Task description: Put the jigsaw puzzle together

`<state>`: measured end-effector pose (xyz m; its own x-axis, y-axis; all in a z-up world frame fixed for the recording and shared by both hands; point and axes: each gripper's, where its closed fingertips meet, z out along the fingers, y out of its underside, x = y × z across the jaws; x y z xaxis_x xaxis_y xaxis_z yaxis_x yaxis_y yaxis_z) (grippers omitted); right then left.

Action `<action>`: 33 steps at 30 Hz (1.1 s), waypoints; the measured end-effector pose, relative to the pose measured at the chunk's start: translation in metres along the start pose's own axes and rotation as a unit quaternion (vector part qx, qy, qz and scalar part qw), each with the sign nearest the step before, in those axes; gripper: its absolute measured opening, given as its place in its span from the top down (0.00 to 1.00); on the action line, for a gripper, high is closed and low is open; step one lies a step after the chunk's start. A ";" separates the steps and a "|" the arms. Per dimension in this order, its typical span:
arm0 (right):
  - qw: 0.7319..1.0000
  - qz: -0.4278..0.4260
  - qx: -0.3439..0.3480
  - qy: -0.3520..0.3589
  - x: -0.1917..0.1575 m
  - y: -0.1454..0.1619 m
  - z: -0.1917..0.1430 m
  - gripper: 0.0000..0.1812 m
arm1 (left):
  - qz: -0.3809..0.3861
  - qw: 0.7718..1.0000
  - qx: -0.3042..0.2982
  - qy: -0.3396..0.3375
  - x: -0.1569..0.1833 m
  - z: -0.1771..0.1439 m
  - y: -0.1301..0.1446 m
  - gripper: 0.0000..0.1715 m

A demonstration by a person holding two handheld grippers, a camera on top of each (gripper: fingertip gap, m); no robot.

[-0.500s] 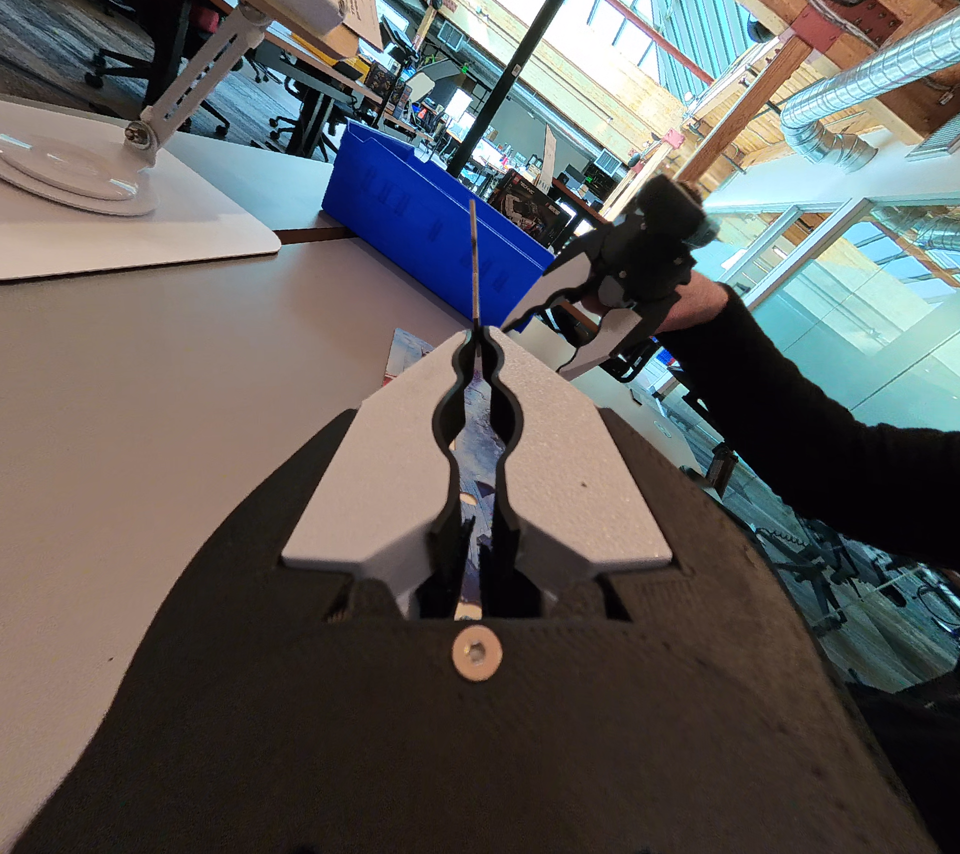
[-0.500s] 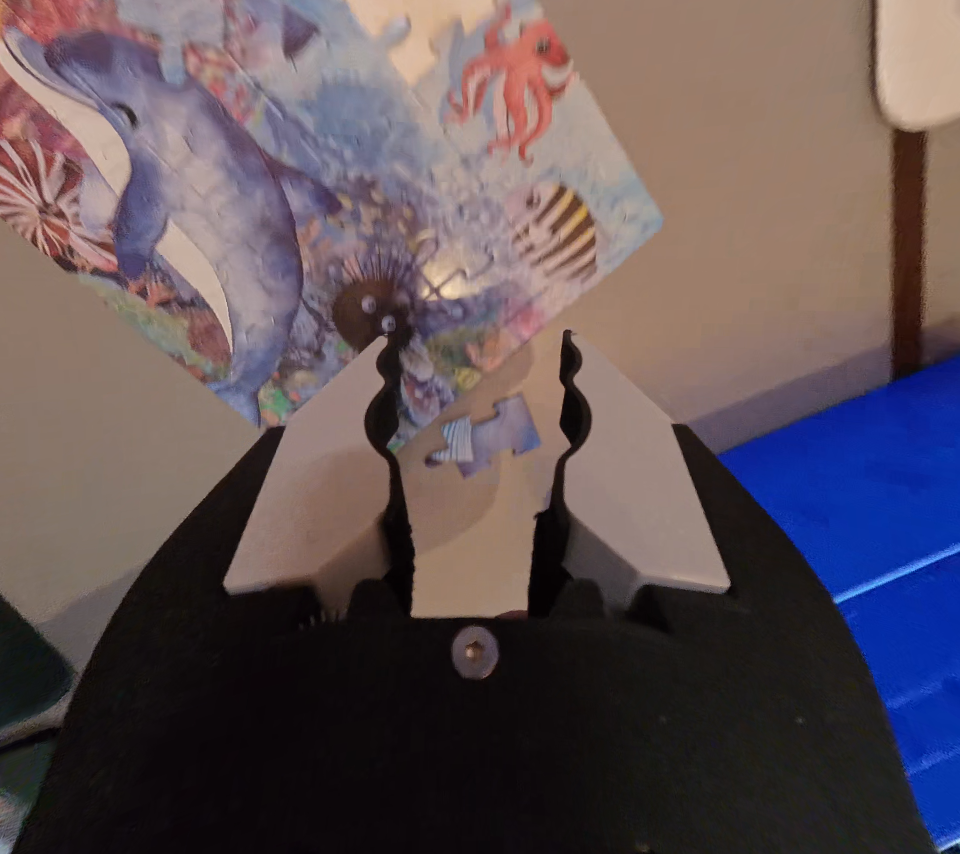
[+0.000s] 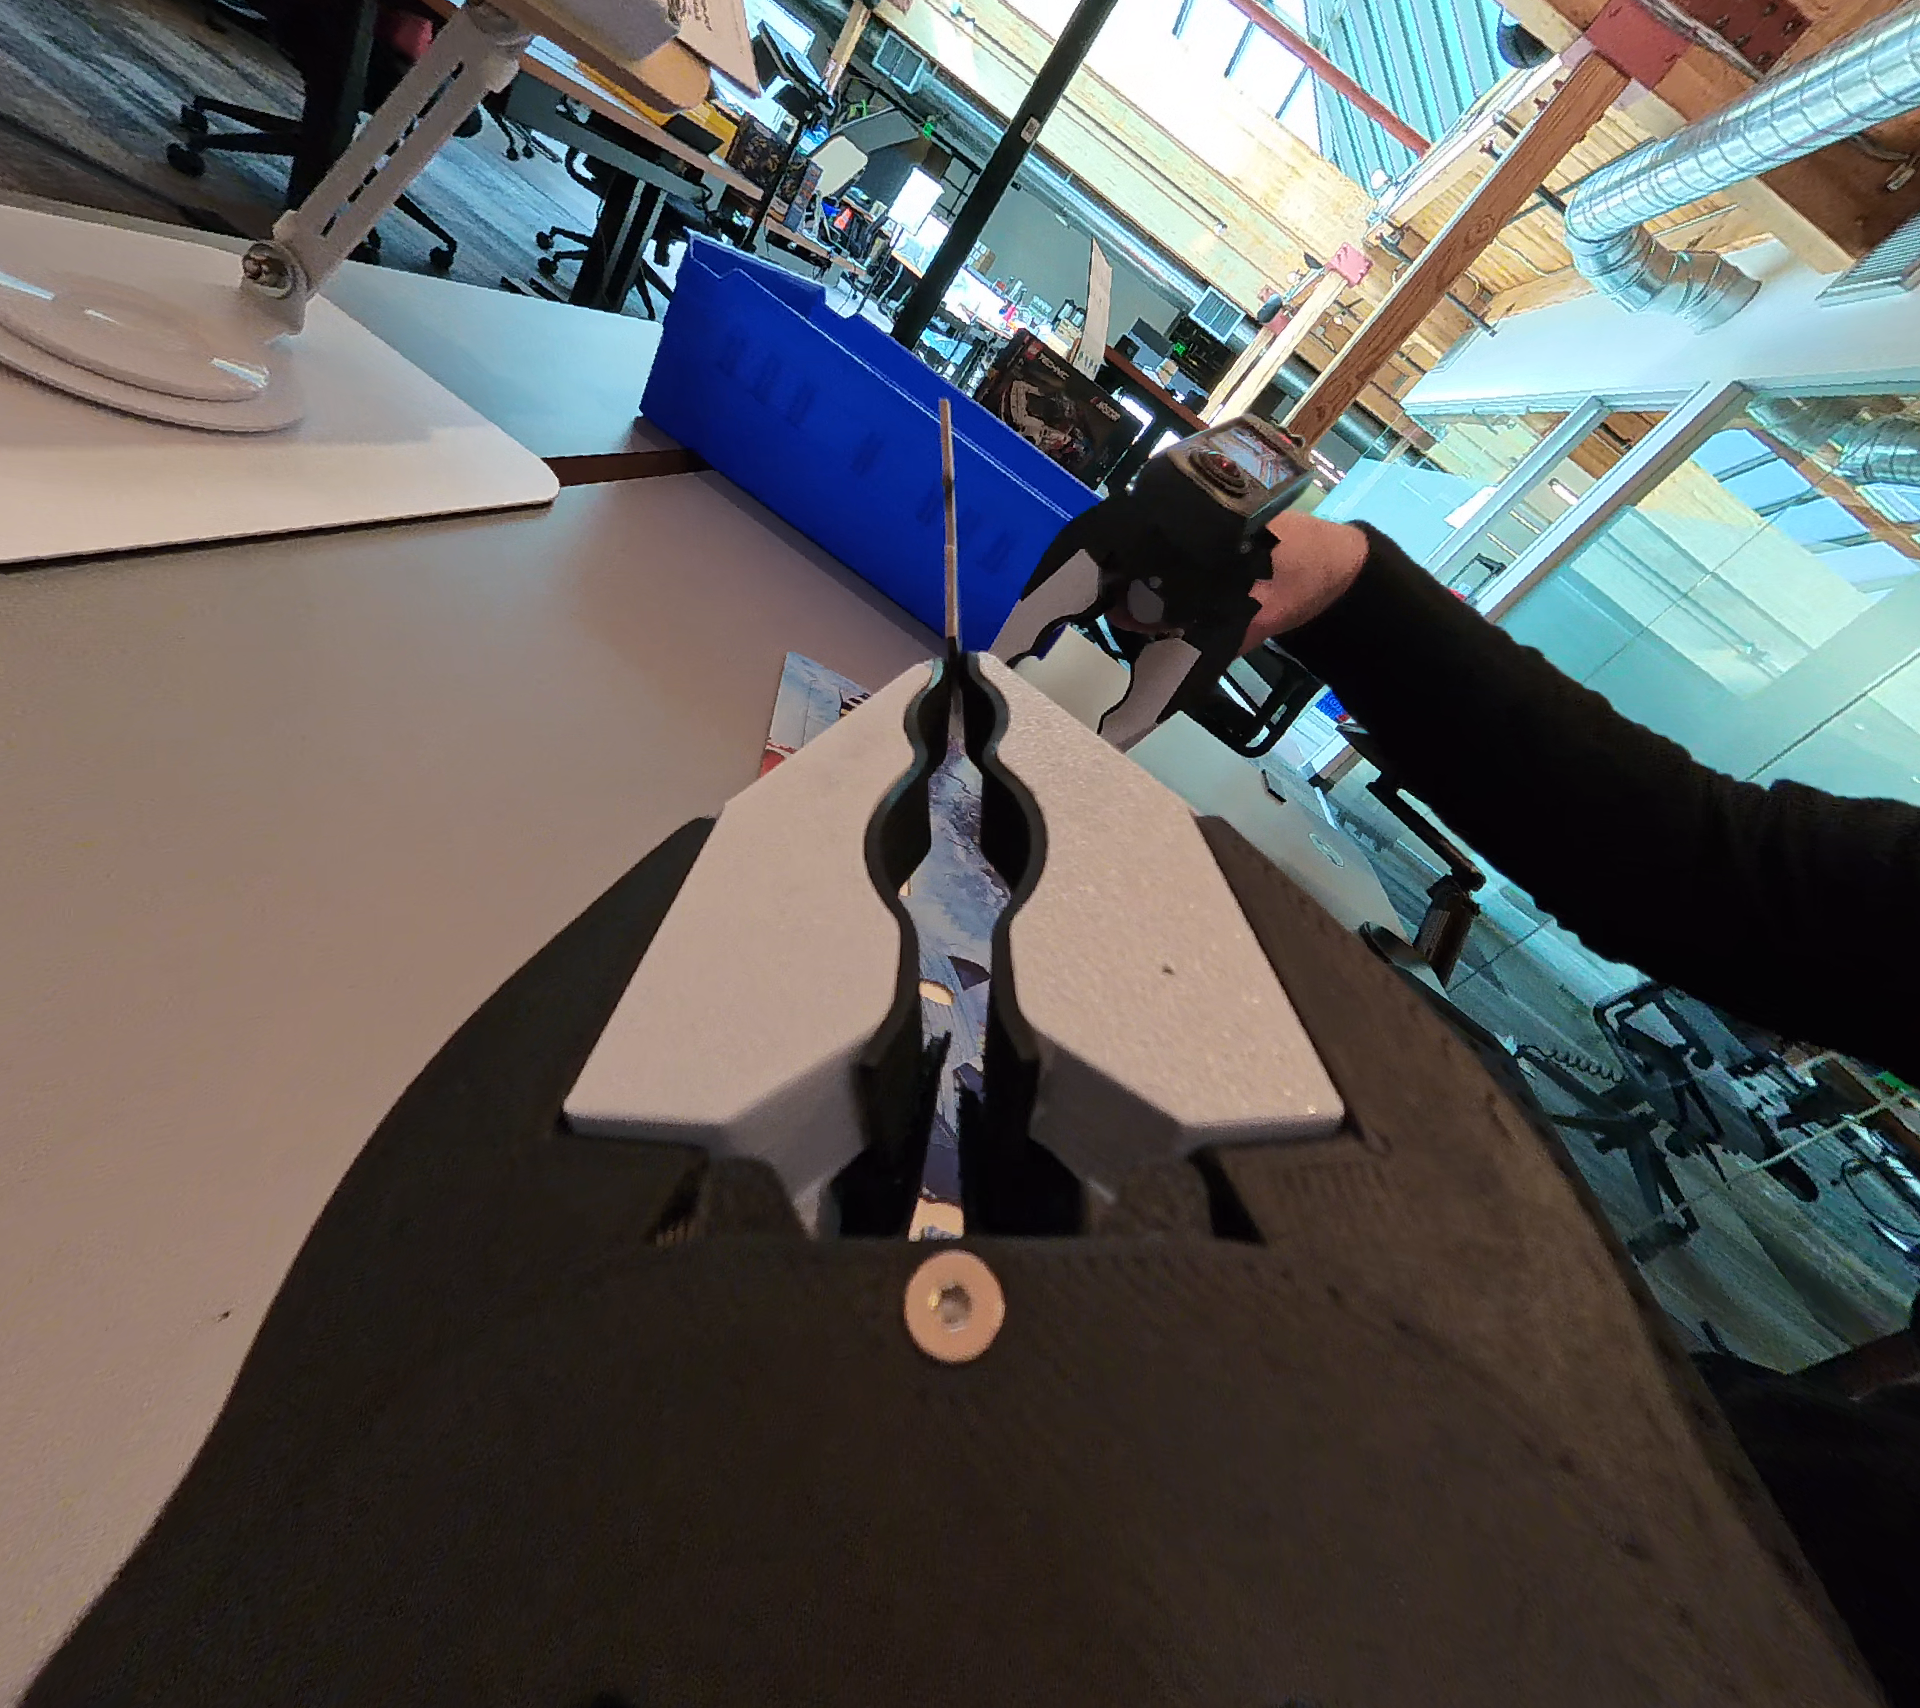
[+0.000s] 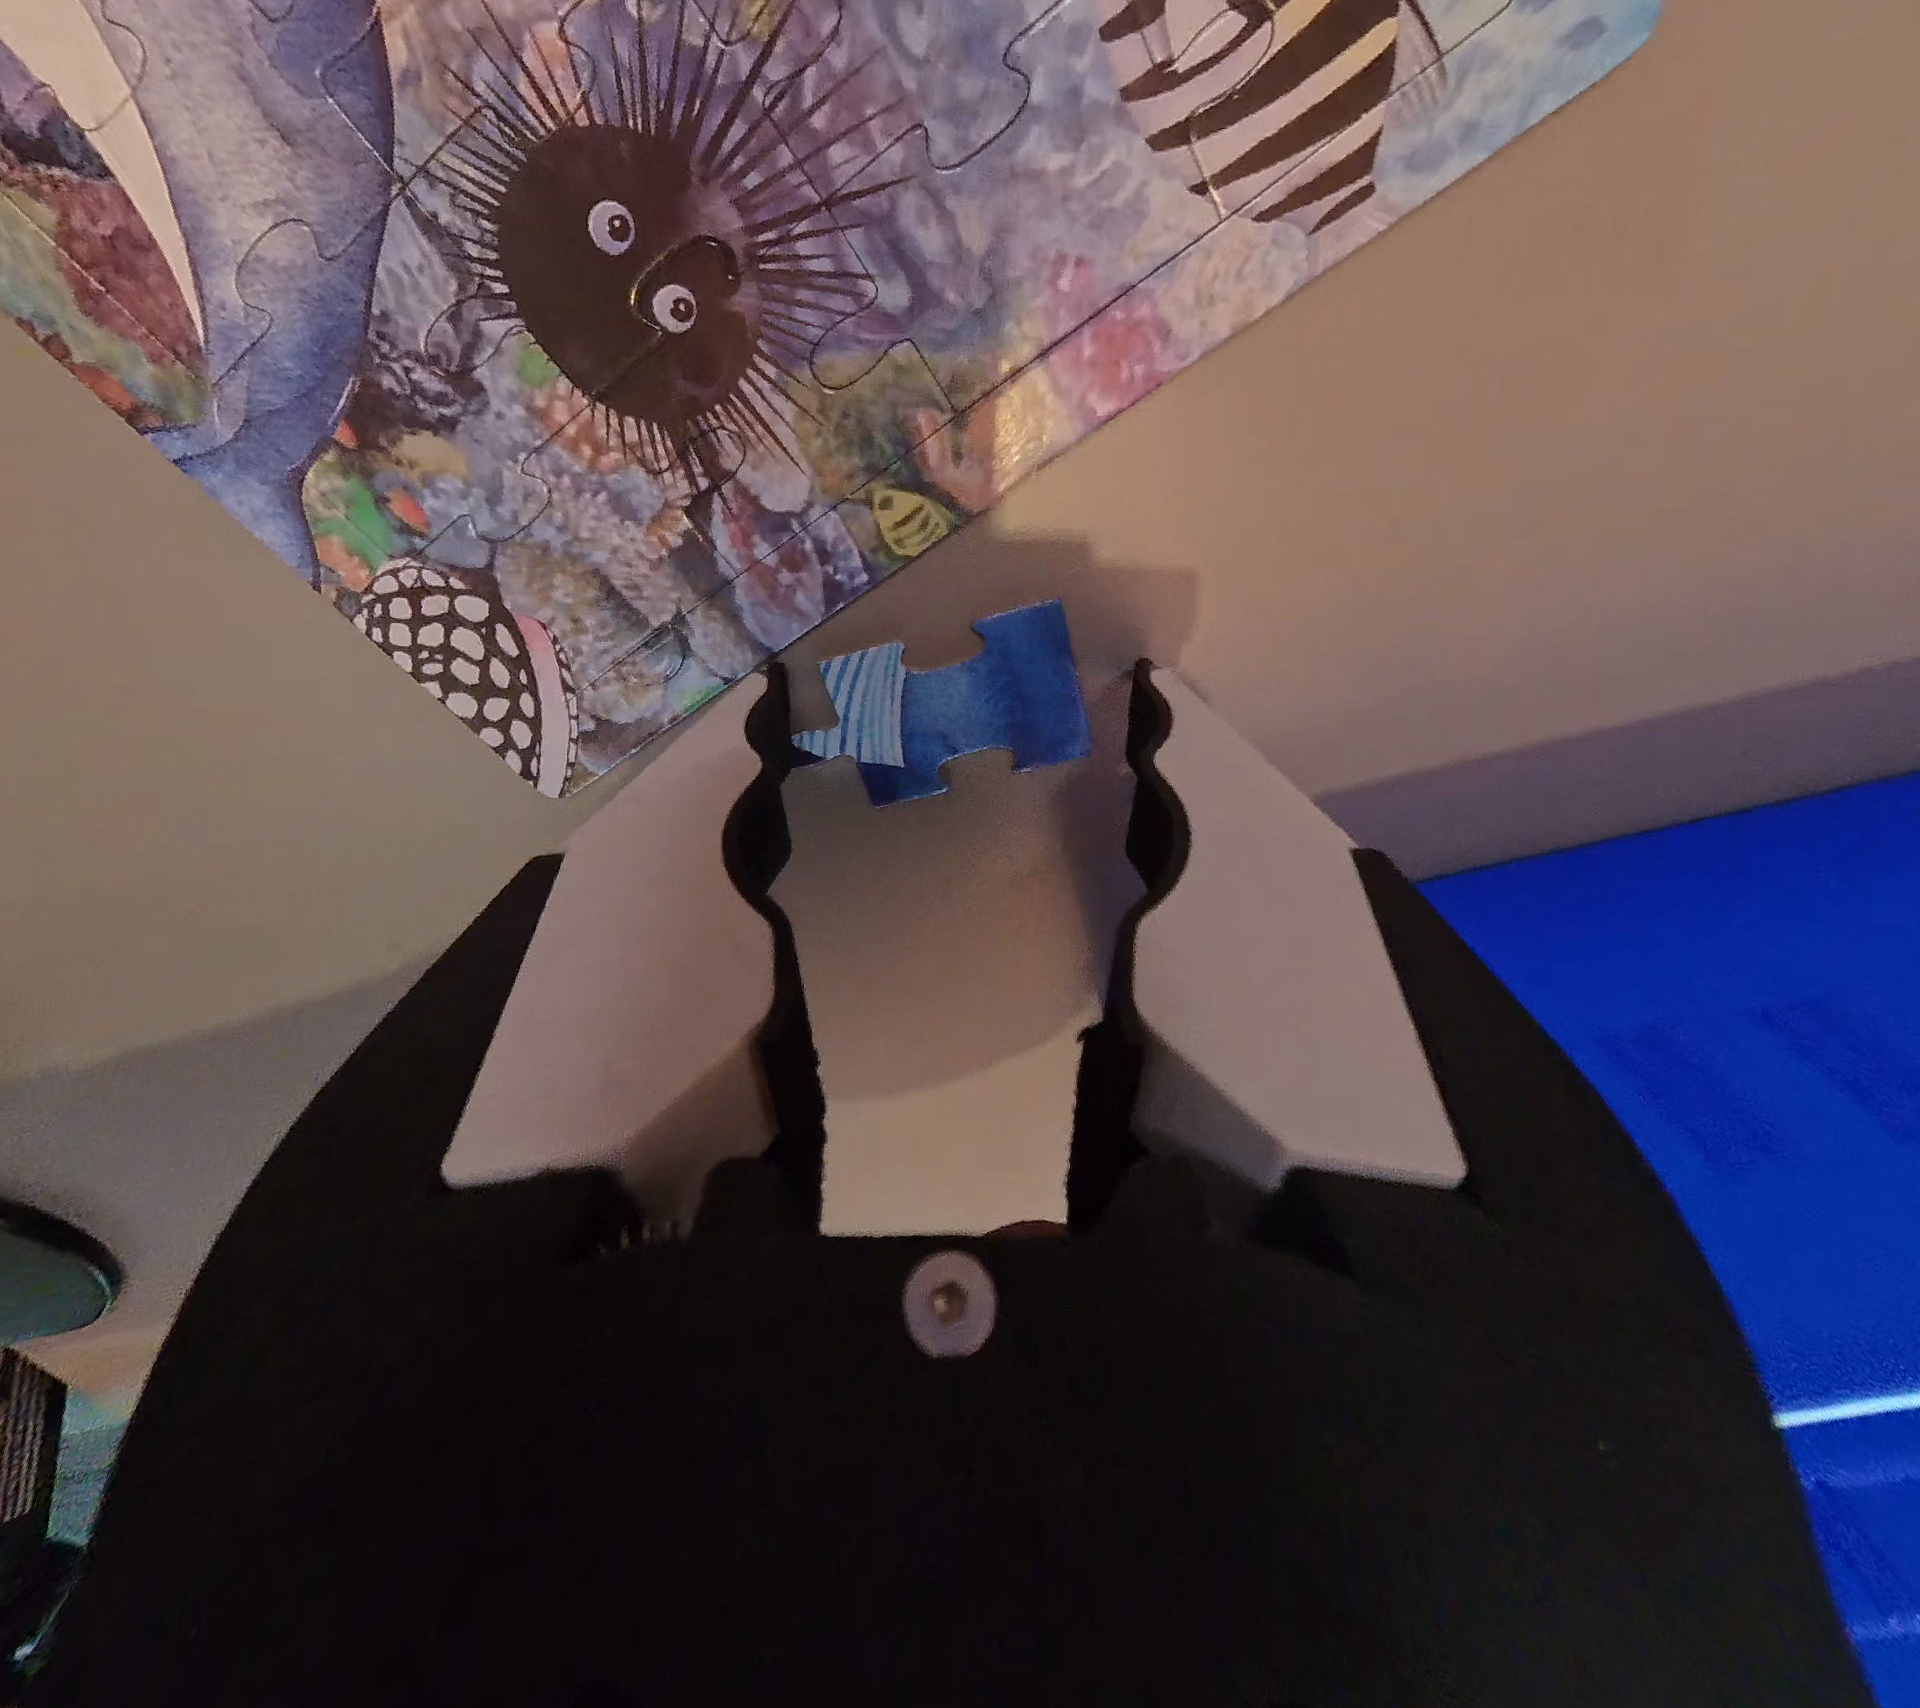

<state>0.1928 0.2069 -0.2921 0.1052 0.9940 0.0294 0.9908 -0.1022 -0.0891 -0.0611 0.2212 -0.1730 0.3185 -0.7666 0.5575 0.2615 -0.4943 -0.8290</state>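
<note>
While the left gripper (image 3: 951,671) pinches a piece (image 3: 948,515) edge-on, the right gripper (image 4: 951,692), jaws spread, straddles a loose piece (image 4: 966,713) at frame centre; closing comes next.

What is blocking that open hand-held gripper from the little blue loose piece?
Nothing visible. The loose piece lies flat on the table between the right hand-held gripper's open fingertips, beside the assembled puzzle.

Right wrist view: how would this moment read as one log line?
right gripper: open, around loose blue piece | puzzle board: just beyond | left gripper: shut on thin piece
</note>
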 end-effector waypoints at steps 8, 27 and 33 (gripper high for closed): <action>0.999 -0.013 -0.031 -0.019 -0.007 0.000 0.000 0.74 | -0.002 1.000 -0.004 0.002 0.000 0.002 0.003 1.00; 0.998 -0.057 0.026 0.026 -0.025 -0.061 -0.040 0.75 | 0.000 1.000 -0.004 -0.003 -0.001 0.004 0.003 1.00; 0.993 -0.114 0.037 -0.015 -0.055 -0.119 -0.025 0.75 | 0.000 1.000 0.005 -0.004 -0.002 -0.001 -0.003 1.00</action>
<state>0.0711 0.1638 -0.2584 -0.1246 0.9918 0.0284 0.9794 0.1275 -0.1569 -0.0636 0.2235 -0.1719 0.3254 -0.7630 0.5585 0.2711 -0.4905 -0.8282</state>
